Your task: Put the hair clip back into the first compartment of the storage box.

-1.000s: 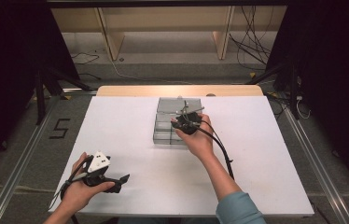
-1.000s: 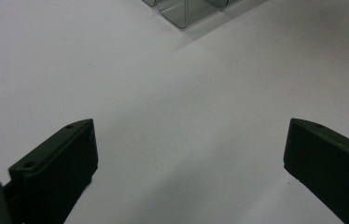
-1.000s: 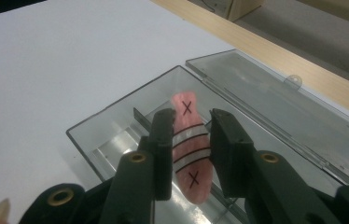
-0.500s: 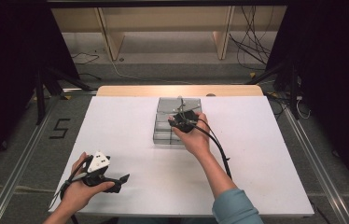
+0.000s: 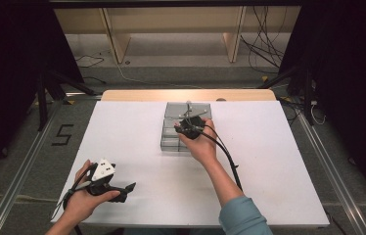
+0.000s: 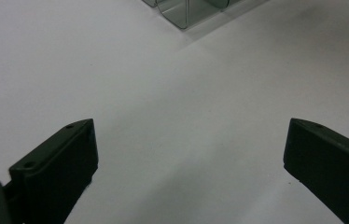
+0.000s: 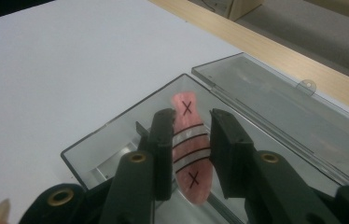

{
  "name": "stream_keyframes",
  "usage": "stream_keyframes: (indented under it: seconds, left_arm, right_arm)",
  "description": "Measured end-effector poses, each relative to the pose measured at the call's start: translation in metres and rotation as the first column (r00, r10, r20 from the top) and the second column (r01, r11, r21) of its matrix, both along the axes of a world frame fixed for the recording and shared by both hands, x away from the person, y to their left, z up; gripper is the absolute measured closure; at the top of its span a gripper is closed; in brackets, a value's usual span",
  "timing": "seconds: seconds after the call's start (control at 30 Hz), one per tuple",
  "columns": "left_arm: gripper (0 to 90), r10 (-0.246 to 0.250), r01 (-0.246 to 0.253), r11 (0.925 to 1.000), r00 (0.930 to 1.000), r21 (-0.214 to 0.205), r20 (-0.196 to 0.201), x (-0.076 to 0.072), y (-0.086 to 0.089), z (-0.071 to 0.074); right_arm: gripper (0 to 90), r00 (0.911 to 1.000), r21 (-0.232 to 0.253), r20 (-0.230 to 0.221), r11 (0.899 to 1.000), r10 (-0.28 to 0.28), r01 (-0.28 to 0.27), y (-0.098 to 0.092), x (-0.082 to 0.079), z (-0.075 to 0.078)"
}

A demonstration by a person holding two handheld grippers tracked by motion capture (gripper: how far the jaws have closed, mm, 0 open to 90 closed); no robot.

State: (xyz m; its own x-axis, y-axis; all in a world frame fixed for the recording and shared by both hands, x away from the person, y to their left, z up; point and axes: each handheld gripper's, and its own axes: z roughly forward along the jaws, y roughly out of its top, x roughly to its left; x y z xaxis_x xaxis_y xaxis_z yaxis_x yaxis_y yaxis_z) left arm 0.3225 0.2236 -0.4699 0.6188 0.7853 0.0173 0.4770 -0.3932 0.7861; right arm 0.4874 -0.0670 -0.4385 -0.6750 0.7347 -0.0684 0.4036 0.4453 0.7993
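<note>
A clear plastic box point(image 5: 171, 142) with several compartments stands at the table's far middle, its lid point(image 7: 280, 102) folded open toward the far edge. My right gripper point(image 5: 189, 125) hovers over the box. In the right gripper view its jaws point(image 7: 192, 122) are shut on a flat pink strip point(image 7: 189, 140) marked with black crosses and stripes, held above an open compartment point(image 7: 116, 135). My left gripper point(image 5: 122, 188) rests near the table's front left, open, with only white tabletop between its jaws point(image 6: 189, 144). A corner of the box point(image 6: 182, 11) shows at the top of the left gripper view.
The white table top point(image 5: 269, 147) has a wooden strip point(image 5: 137, 95) along its far edge. A black cable point(image 5: 227, 156) trails from the right gripper along the forearm. Shelving and loose cables stand on the floor beyond the table.
My right gripper has drifted slightly left over the box with the pink strip in it. The left gripper has stayed where it was.
</note>
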Motion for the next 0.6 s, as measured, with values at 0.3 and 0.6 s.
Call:
stream_keyframes:
  seconds: [0.3, 0.6]
  left_arm:
    - [2.4, -0.006, 0.006, 0.9999, 1.0, 0.009, -0.002, 0.0, 0.001, 0.0]
    - [2.5, -0.007, 0.007, 0.9999, 1.0, 0.008, -0.002, 0.0, 0.0, 0.0]
  right_arm:
    - [71.5, 0.9999, -0.004, -0.007, 1.0, -0.011, 0.011, 0.005, 0.004, -0.001]
    - [71.5, 0.9998, 0.002, -0.008, 1.0, -0.019, 0.019, 0.012, 0.008, -0.004]
